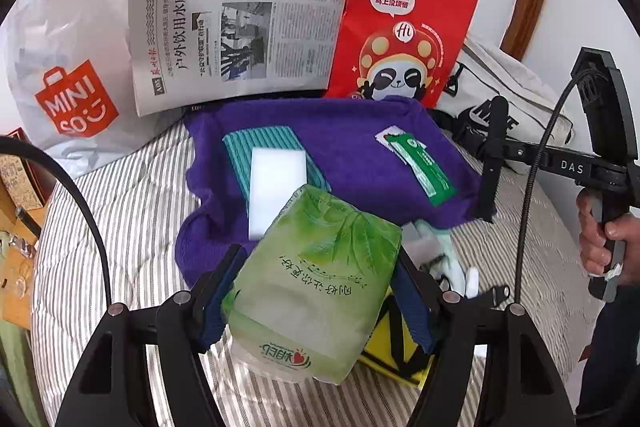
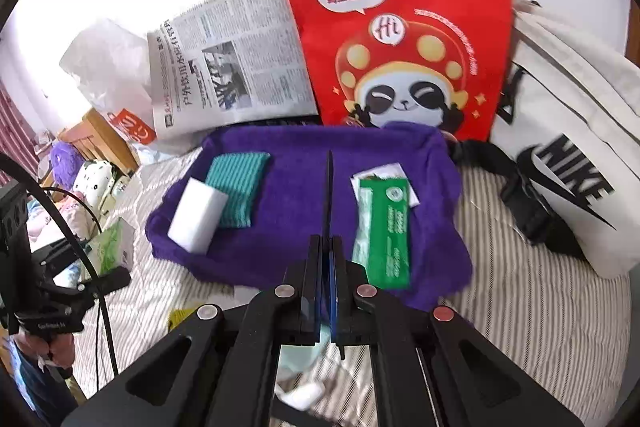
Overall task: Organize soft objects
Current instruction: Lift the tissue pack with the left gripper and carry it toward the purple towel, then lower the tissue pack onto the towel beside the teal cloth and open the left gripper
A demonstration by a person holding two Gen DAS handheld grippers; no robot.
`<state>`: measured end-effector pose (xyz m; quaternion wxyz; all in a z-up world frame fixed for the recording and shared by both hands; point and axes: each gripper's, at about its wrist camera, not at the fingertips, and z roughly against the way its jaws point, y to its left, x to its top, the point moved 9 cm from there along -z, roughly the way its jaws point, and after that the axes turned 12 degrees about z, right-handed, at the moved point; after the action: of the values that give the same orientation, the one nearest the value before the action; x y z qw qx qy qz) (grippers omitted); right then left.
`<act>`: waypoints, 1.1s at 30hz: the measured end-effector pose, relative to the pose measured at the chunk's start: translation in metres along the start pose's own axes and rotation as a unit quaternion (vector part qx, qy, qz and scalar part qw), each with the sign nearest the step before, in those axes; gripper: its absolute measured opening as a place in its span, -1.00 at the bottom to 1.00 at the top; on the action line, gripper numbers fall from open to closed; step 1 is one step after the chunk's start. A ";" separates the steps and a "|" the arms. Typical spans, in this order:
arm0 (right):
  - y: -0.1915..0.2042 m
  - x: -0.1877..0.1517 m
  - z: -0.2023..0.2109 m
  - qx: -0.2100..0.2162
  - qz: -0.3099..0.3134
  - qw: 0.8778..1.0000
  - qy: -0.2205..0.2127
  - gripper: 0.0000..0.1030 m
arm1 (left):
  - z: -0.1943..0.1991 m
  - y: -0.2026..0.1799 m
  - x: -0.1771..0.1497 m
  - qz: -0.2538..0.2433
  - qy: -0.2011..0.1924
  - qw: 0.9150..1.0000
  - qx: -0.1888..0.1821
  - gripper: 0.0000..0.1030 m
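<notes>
The green tissue pack (image 1: 316, 283) sits between the left gripper (image 1: 316, 291)'s two blue-padded fingers (image 1: 218, 301), which press on its long sides; the jaws stand wide, closed on the pack, and it hangs tilted above the striped bedspread (image 1: 120, 227), its far end overlapping the near edge of the purple towel (image 1: 352, 155) in the left wrist view. On the towel lie a teal striped cloth (image 2: 236, 187) with a white sponge block (image 2: 196, 215) resting partly across its near corner, and, well apart to the right, a green sachet (image 2: 386, 227) lying over a smaller white packet (image 2: 384, 173). The right gripper (image 2: 329, 187) has its jaws pressed flat together with nothing visible between them, pointing down at the towel between the cloth and the sachet. From the left wrist view this gripper shows at the right edge, its handle held in a hand (image 1: 604, 247) with fingers wrapped round the grip, its tips at the towel's right edge. Under the left gripper a yellow and black item (image 1: 400, 351) and some pale items (image 1: 440, 255) lie on the bedspread. Behind the towel a newspaper (image 1: 240, 31), a red paper bag (image 1: 408, 23) with a panda print, a white plastic shopping bag (image 1: 68, 67) and a white canvas bag (image 2: 572, 147) lean against the wall.
</notes>
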<state>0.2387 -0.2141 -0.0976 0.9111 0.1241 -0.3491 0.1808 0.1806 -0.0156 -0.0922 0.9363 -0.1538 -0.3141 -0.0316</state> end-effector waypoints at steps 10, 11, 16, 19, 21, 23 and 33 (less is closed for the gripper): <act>-0.003 0.030 -0.045 0.010 -0.006 1.000 0.022 -0.94 | -0.011 0.012 0.016 0.011 0.005 1.000 0.005 0.35; -0.003 0.033 -0.051 0.012 -0.008 1.000 0.023 -0.94 | -0.012 0.013 0.017 0.013 0.007 1.000 0.002 0.35; 0.001 0.037 -0.080 0.038 -0.007 0.998 0.051 -0.94 | -0.020 0.018 0.023 0.014 0.012 1.000 -0.001 0.35; 0.007 0.033 -0.095 0.060 -0.008 0.996 0.069 -0.94 | -0.024 0.022 0.025 0.017 0.016 1.000 -0.002 0.35; 0.007 0.031 -0.104 0.065 -0.012 0.995 0.078 -0.95 | -0.026 0.025 0.026 0.021 0.017 1.000 -0.004 0.35; 0.004 0.031 -0.114 0.064 -0.016 0.994 0.087 -0.95 | -0.029 0.026 0.027 0.024 0.020 0.999 -0.008 0.35; -0.006 0.023 -0.145 0.026 0.017 0.993 0.114 -0.94 | -0.038 0.031 0.029 0.034 0.031 0.999 -0.018 0.35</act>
<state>0.3426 -0.1634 -0.1875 0.9381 0.1206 -0.2404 0.2181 0.2310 0.0031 -0.1116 0.9432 -0.1804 -0.2787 -0.0102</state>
